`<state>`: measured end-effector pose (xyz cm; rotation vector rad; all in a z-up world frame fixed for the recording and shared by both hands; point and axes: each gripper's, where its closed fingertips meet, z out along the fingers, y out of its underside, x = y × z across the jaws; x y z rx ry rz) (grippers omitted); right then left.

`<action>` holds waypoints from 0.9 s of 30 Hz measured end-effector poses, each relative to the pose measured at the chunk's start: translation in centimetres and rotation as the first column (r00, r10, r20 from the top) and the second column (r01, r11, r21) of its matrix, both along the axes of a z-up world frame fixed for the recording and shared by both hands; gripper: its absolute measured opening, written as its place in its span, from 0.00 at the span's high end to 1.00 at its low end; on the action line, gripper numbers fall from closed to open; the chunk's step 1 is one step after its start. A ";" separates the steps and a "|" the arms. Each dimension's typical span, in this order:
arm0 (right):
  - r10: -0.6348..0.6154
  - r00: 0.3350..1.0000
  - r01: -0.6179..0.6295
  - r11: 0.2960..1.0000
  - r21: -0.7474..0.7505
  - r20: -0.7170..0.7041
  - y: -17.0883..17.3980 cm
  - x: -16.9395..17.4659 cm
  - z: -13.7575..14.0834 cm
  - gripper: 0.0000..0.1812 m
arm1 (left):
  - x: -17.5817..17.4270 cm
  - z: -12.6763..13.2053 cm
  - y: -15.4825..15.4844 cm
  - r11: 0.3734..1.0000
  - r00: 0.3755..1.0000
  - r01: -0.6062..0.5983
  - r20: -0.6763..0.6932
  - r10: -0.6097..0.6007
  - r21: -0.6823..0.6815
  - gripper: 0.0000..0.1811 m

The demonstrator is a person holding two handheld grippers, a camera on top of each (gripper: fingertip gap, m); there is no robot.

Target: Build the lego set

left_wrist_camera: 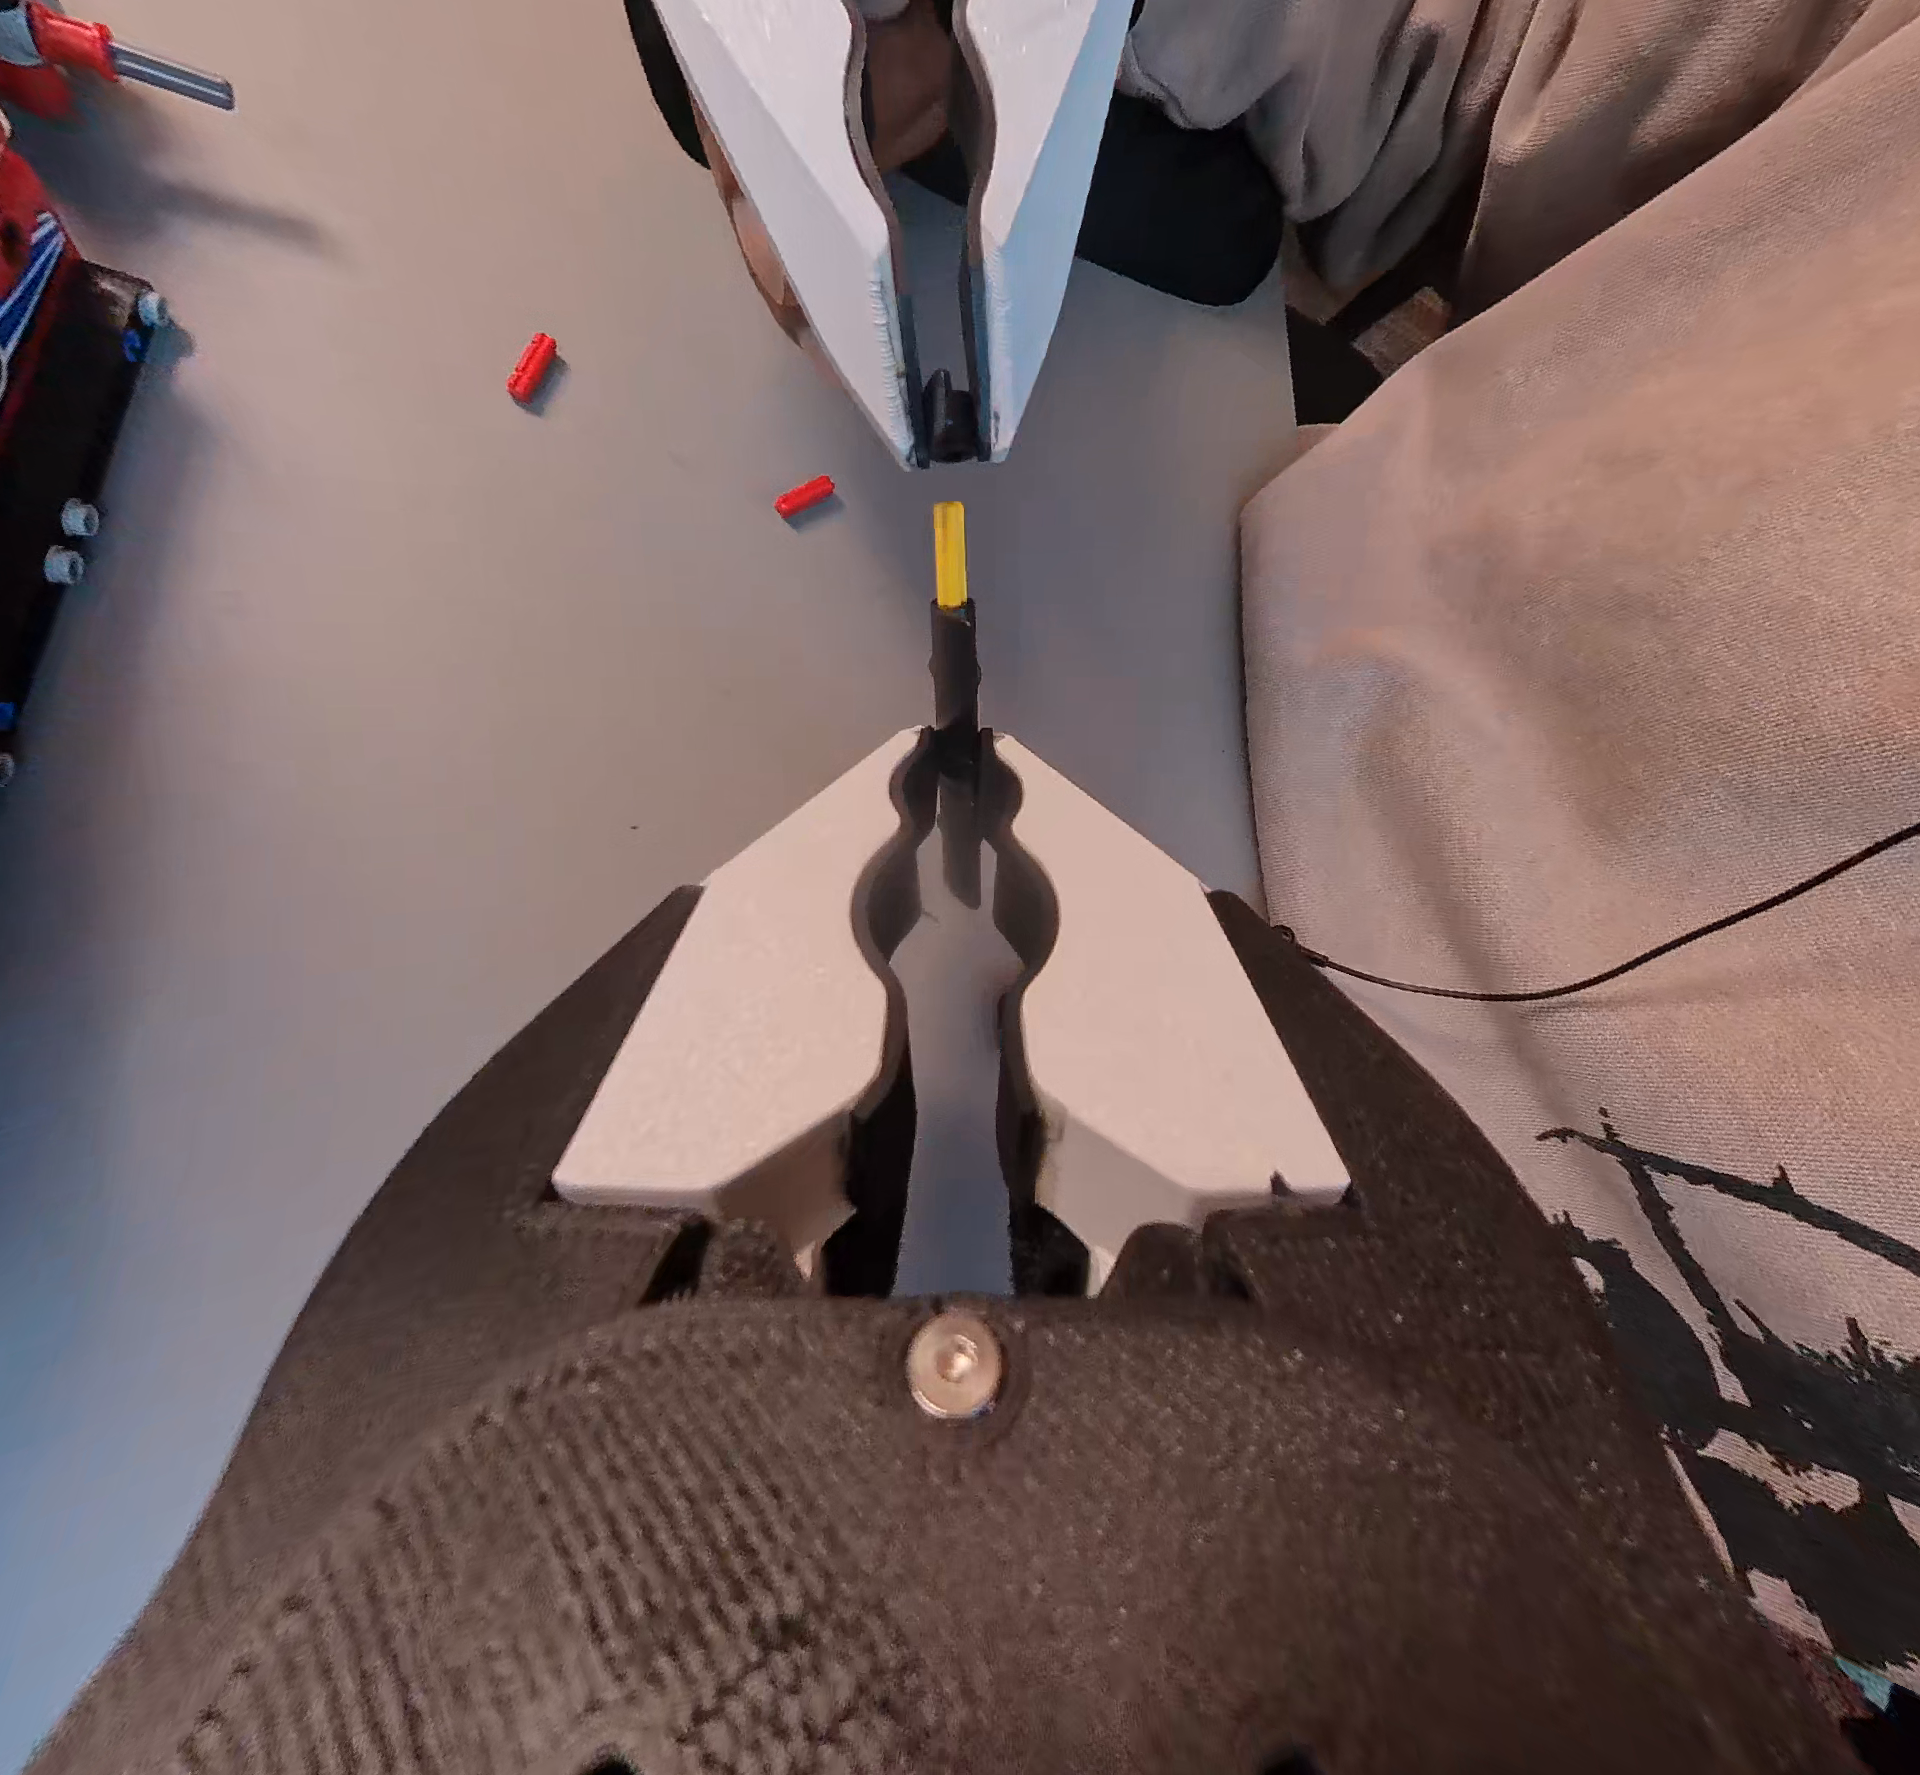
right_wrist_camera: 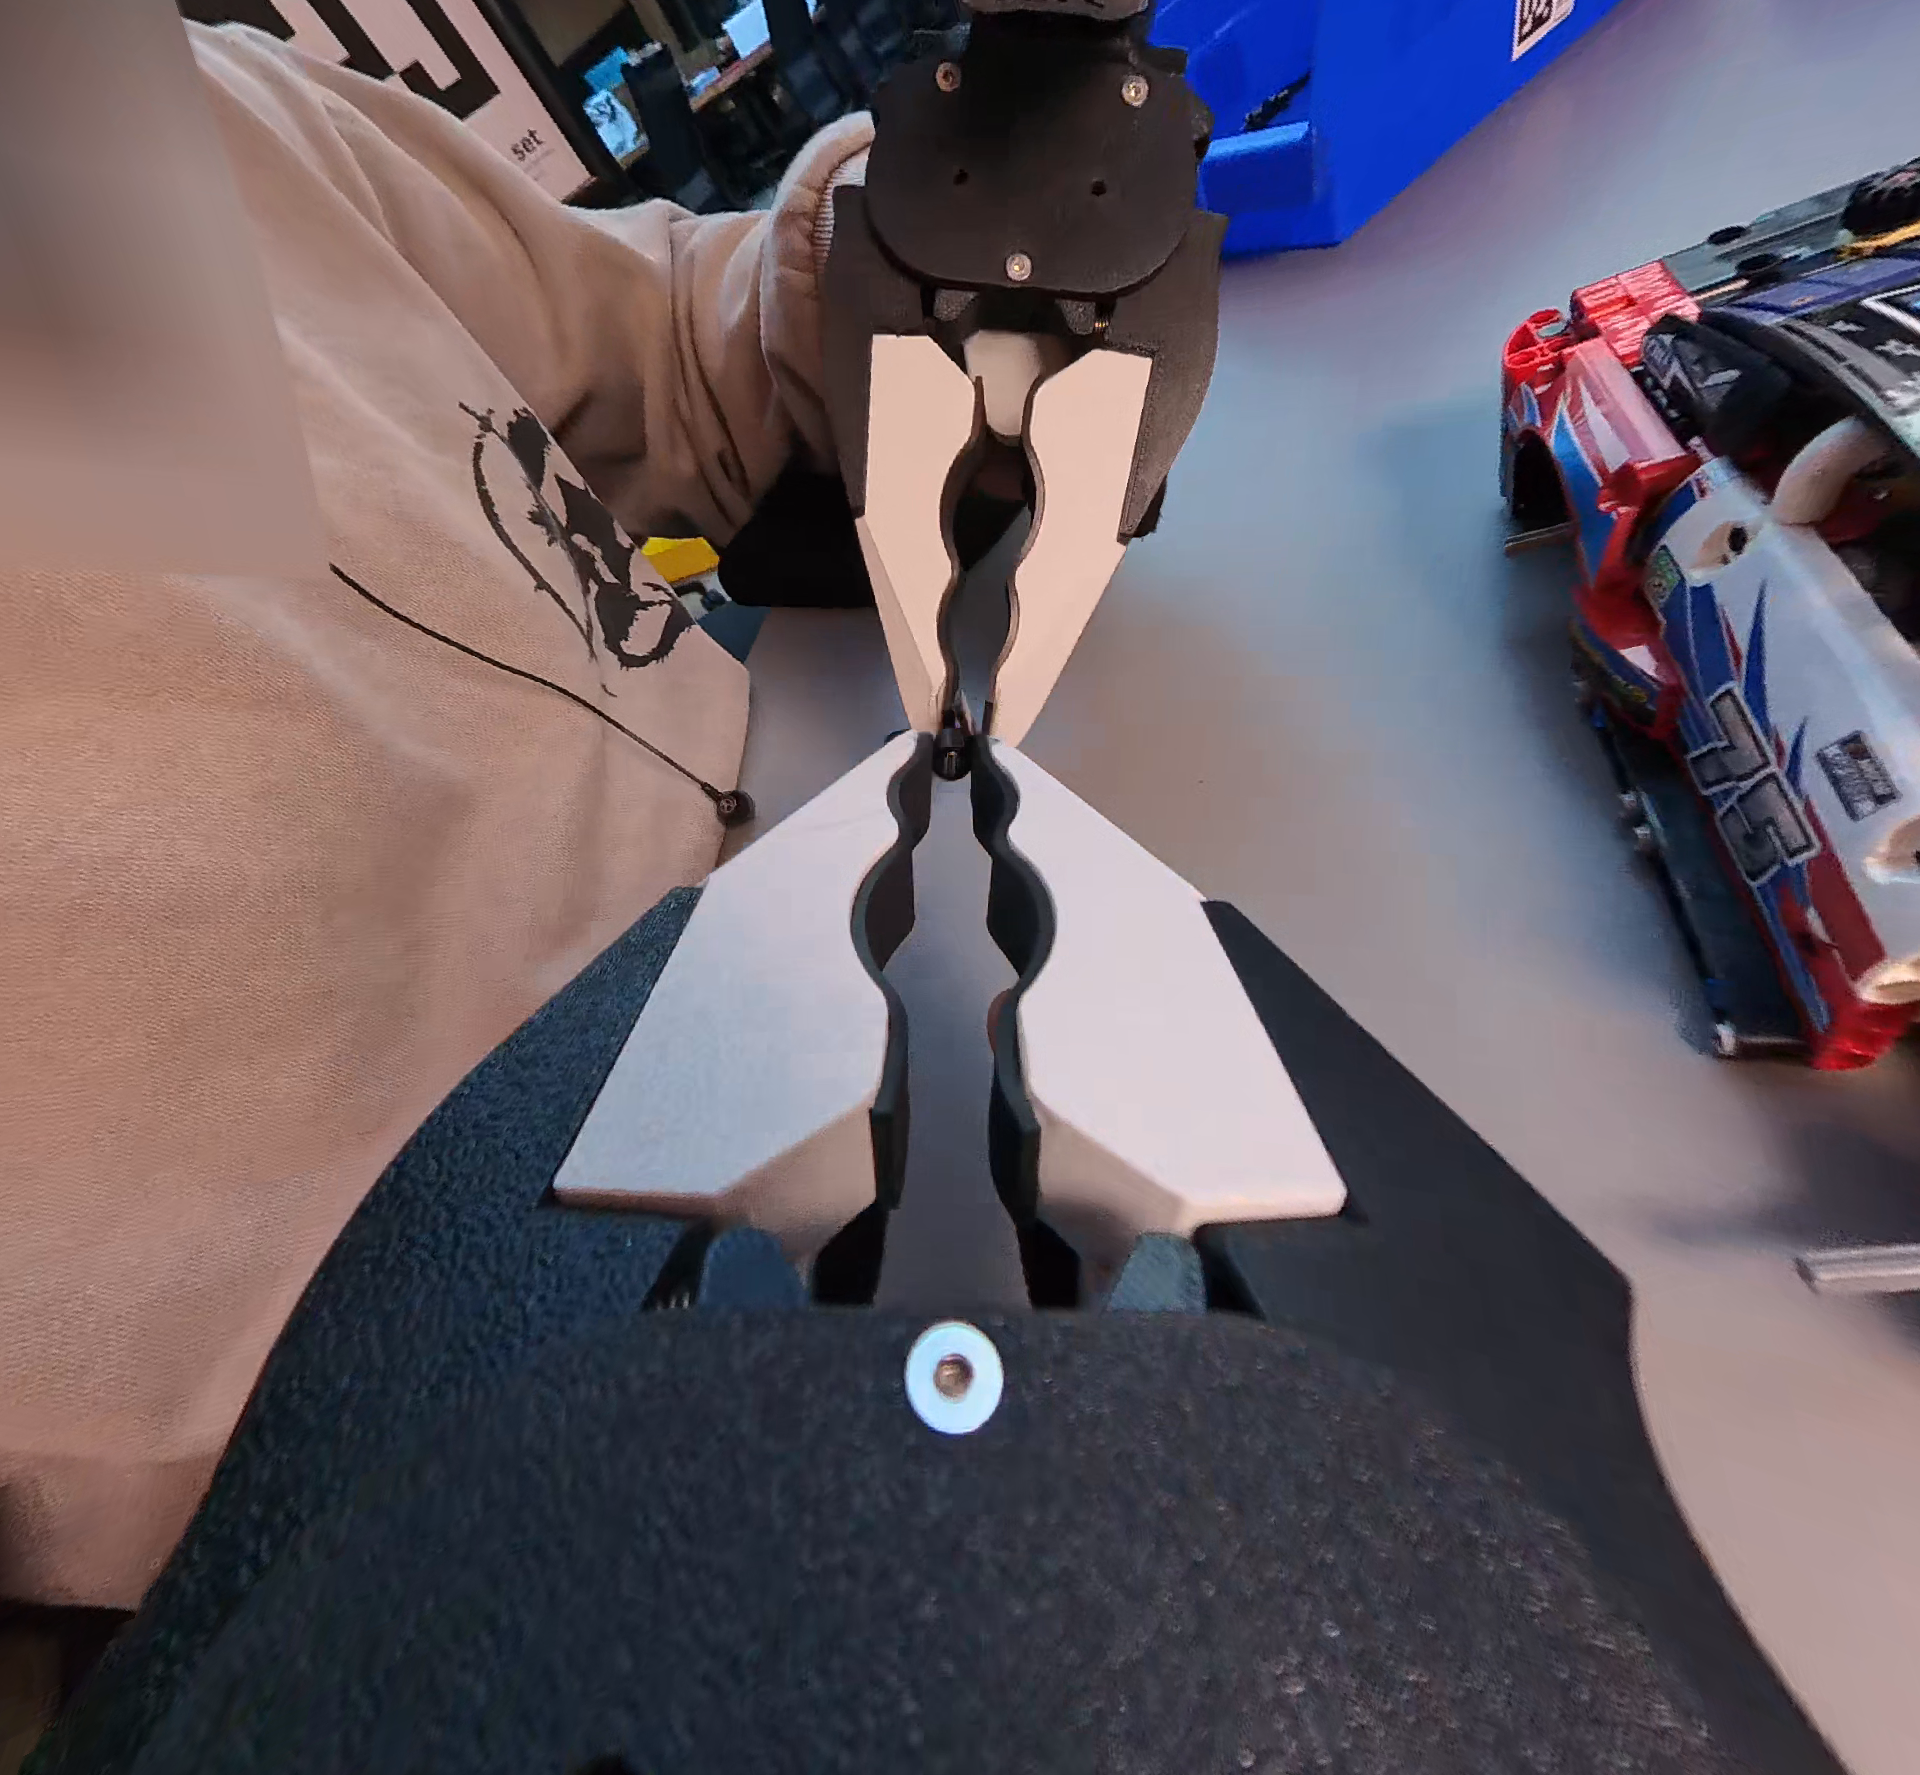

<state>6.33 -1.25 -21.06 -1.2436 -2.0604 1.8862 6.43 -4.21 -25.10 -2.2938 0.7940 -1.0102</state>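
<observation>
Two hand-held grippers: they are facing each other tip to tip above the grey table (left_wrist_camera: 416, 790).
Left hand-held gripper (left_wrist_camera: 954, 746): its jaws are clamping a black connector (left_wrist_camera: 956, 676) that is sticking forward from the tips, with a yellow axle (left_wrist_camera: 949, 553) poking out of its far end.
Right hand-held gripper (right_wrist_camera: 948, 751): its jaws are pinching a small black piece (left_wrist_camera: 948, 411) at the very tips; in the left wrist view this piece is sitting just beyond the end of the axle, with a narrow gap between them.
Loose parts: two red pins (left_wrist_camera: 532, 366) (left_wrist_camera: 805, 496) are lying on the table to the left of the right gripper's tip in the left wrist view.
Car (right_wrist_camera: 1725, 645): a red, white and blue lego model is resting on the table, well apart from both grippers.
Bins (right_wrist_camera: 1455, 42): blue ones are standing at the back of the table.
Person: a beige sweater (right_wrist_camera: 312, 582) is filling the space beside the grippers.
</observation>
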 end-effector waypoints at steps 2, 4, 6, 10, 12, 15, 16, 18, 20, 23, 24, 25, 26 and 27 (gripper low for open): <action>0.000 1.000 0.001 1.000 -0.010 0.022 0.2 0.0 -0.2 0.97 | 0.2 -0.2 0.2 1.000 1.000 0.005 0.008 -0.005 -0.009 0.97; 0.005 0.999 -0.004 1.000 -0.012 0.036 0.4 0.1 -0.4 0.97 | 0.2 -0.4 0.3 1.000 1.000 0.002 0.007 -0.001 -0.014 0.97; 0.013 0.998 -0.013 1.000 -0.004 0.054 0.3 0.2 -0.7 0.98 | 0.2 -0.6 0.3 1.000 1.000 -0.007 0.017 0.007 -0.020 0.97; 0.025 0.997 -0.026 1.000 0.017 0.077 0.0 0.2 -1.5 0.97 | 0.2 -0.9 0.1 1.000 1.000 -0.009 0.020 0.010 -0.029 0.97; 0.028 0.996 -0.031 0.999 0.038 0.088 -0.1 0.2 -1.9 0.97 | 0.3 -1.0 0.1 0.999 1.000 -0.009 0.021 0.010 -0.031 0.97; 0.029 0.995 -0.034 0.998 0.050 0.098 -0.2 0.2 -2.1 0.97 | 0.3 -1.2 0.0 0.999 1.000 -0.005 0.010 0.005 -0.034 0.97; 0.030 0.995 -0.036 0.998 0.057 0.100 -0.3 0.2 -2.2 0.97 | 0.4 -1.3 0.0 0.999 1.000 -0.003 0.007 0.003 -0.036 0.97; 0.035 0.994 -0.043 0.996 0.077 0.108 -0.4 0.3 -2.4 0.97 | 0.4 -1.5 -0.1 0.999 1.000 0.002 -0.003 -0.002 -0.047 0.97; 0.046 0.991 -0.059 0.993 0.102 0.123 -0.6 0.4 -2.7 0.97 | 0.5 -1.8 -0.3 0.998 1.000 0.012 -0.020 -0.013 -0.057 0.97; 0.058 0.988 -0.078 0.988 0.137 0.140 -0.7 0.5 -2.8 0.97 | 0.7 -2.0 -0.4 0.997 0.999 0.022 -0.038 -0.025 -0.069 0.97; 0.061 0.987 -0.084 0.984 0.156 0.146 -0.8 0.6 -2.9 0.97 | 0.8 -2.1 -0.4 0.997 0.999 0.021 -0.046 -0.025 -0.073 0.97; 0.061 0.986 -0.088 0.980 0.177 0.152 -0.8 0.7 -3.0 0.97 | 0.8 -2.2 -0.5 0.996 0.999 0.019 -0.047 -0.023 -0.082 0.97; 0.064 0.985 -0.095 0.975 0.199 0.158 -0.7 0.8 -3.2 0.97 | 0.9 -2.2 -0.5 0.996 0.999 0.017 -0.047 -0.021 -0.092 0.97; 0.067 0.984 -0.102 0.970 0.220 0.163 -0.8 0.9 -3.2 0.97 | 0.9 -2.3 -0.5 0.995 0.999 0.017 -0.049 -0.022 -0.100 0.97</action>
